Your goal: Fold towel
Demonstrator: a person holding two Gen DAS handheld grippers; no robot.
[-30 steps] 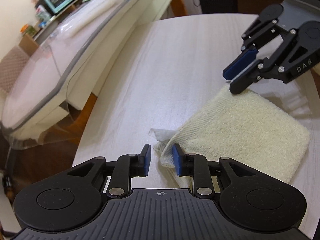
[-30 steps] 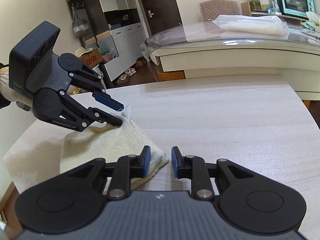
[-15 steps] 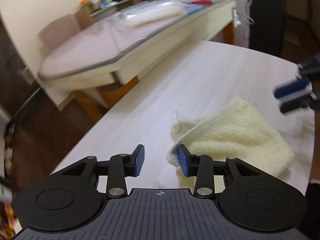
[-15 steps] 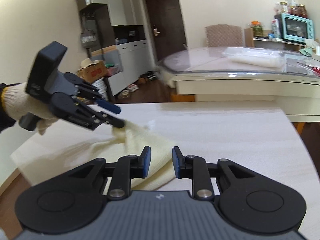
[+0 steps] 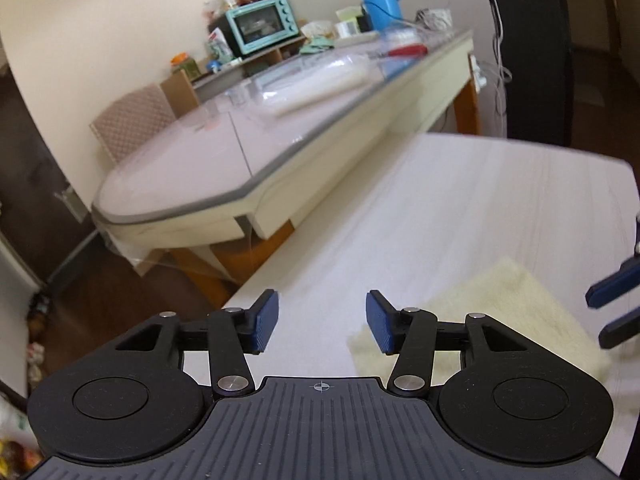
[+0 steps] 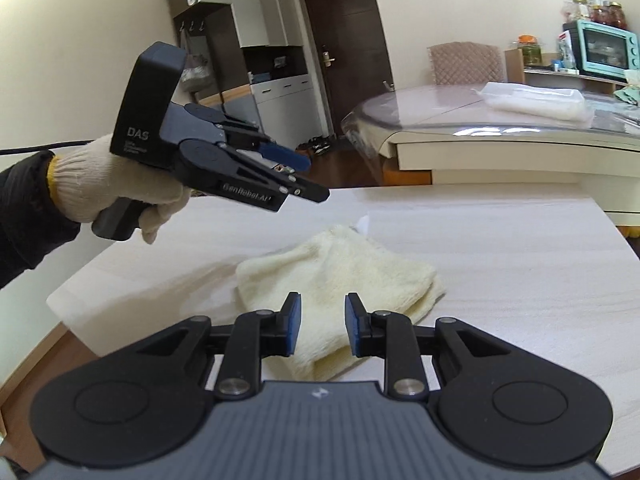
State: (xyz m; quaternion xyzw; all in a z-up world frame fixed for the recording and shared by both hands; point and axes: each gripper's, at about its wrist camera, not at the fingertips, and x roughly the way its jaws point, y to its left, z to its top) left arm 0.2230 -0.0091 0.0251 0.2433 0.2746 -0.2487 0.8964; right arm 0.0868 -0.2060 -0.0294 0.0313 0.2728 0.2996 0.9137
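In the left wrist view the right gripper (image 5: pixel 616 308) is cut off by the edge at three o'clock, only blurred fingertips showing. The towel (image 5: pixel 500 320) runs partly under the left gripper (image 5: pixel 322 322), whose jaws are opening on nothing. The table (image 5: pixel 460 208) is smeared.

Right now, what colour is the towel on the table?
Pale cream-yellow towel, plain, clearest in the right wrist view.
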